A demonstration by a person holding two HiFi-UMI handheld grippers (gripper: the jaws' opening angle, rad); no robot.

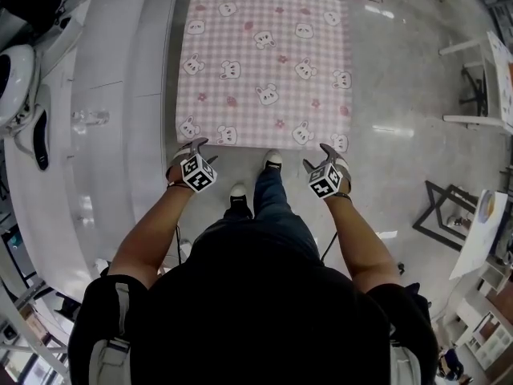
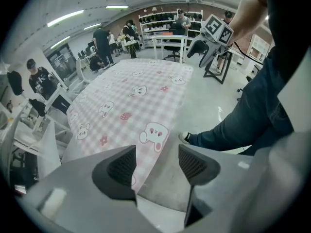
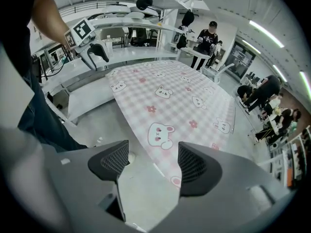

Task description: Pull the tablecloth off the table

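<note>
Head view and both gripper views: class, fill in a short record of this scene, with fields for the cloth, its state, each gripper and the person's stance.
cloth: pink checked tablecloth with bunny and flower prints
state: spread flat, not yet pulled
left gripper: open, empty, by the cloth's near left corner
right gripper: open, empty, by the near right corner
stance: shoes just short of the cloth's near edge, between the two grippers

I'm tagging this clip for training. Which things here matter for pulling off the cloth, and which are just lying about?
For the job: pink tablecloth, left hand-held gripper, right hand-held gripper, both open.
Just lying about: white counter, black stand, bystander in black.
</note>
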